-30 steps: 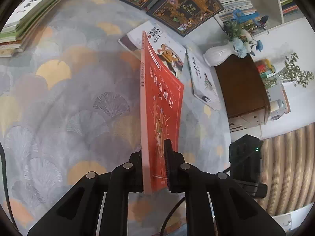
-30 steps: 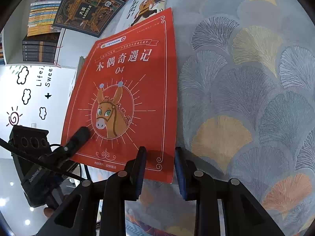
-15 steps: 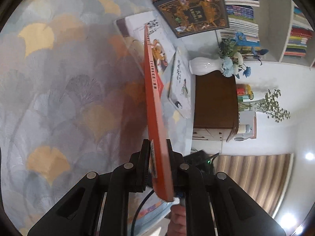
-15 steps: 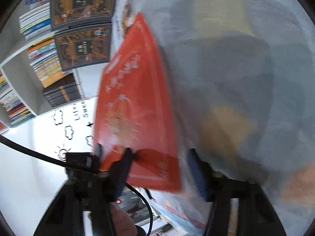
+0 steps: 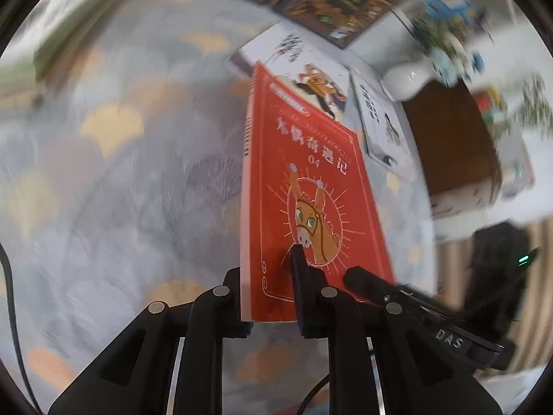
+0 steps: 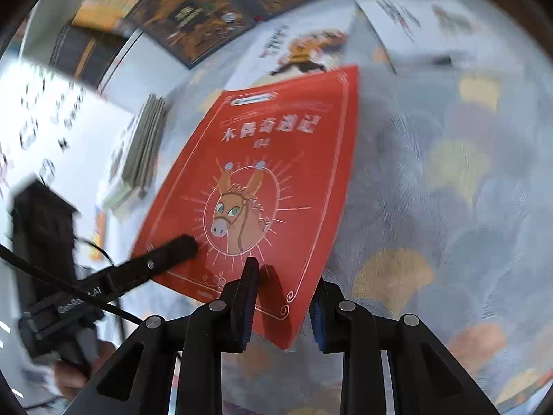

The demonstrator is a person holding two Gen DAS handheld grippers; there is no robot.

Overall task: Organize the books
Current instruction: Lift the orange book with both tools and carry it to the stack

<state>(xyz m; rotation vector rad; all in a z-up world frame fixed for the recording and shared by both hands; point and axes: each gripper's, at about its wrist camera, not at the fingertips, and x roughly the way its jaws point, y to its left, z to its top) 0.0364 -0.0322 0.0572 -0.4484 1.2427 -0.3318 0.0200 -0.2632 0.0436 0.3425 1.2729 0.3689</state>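
**Red donkey book held by both tools above the patterned cloth**

The red book [image 5: 311, 190], the one with the donkey on its cover, is up off the surface, clamped at its bottom edge. The left tool [image 5: 271, 287] is closed narrow on it near the spine corner, one pad pressed flat on the cover. The right tool [image 6: 281, 306] has just been closing, with the book's other lower corner between its pads; in the right wrist view it now grips that corner, so the two tools share the load.

I'd say the step in hand is carrying or passing this one book across. Which tool will let go I cannot tell. The next move calls for one of them to keep a firm hold while the book is turned and brought to wherever the pile is meant to be, perhaps the stack of books [image 5: 69, 17] at the far left edge. A thin paperback pinched at its corners may sag or twist.

Below lies a grey cloth [image 5: 121, 190] printed with fan shapes in yellow and orange. More books rest flat on it further off: a white picture book [image 5: 304, 69] and two dark ornate covers [image 6: 193, 20]. Beyond the edge stands a brown cabinet [image 5: 449, 138] with a white vase [image 5: 408, 77] of flowers, and bookshelves behind.
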